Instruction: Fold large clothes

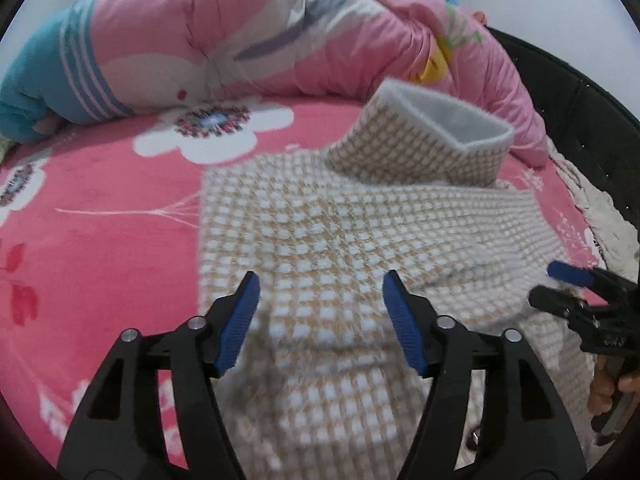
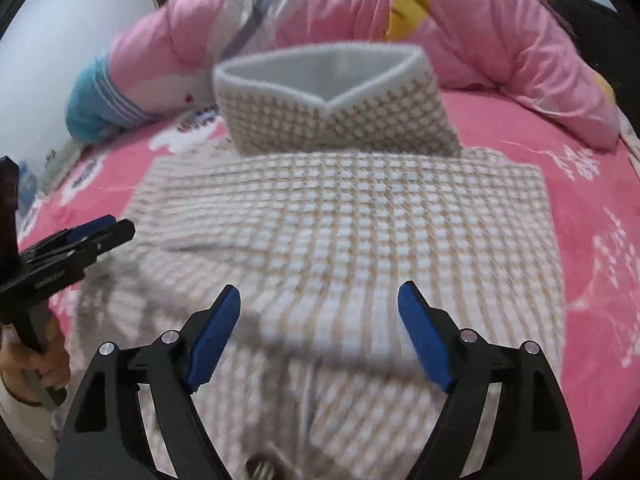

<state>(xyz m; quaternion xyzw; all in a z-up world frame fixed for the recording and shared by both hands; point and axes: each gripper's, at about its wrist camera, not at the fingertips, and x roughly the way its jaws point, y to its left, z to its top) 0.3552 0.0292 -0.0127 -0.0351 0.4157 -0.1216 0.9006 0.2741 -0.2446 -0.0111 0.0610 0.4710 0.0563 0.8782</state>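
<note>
Both tools, left tool point(image 1: 320, 320) and right tool point(image 2: 320, 332), hang wide and empty above a checked fleece garment point(image 2: 344, 220) folded on the bed point(image 1: 100, 220), collar point(image 2: 320, 80) upright ahead; further folds seem left.

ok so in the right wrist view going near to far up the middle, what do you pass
right tongs, open → folded checked garment → its upright white-lined collar → pink quilt bunched at the far side of the bed
</note>
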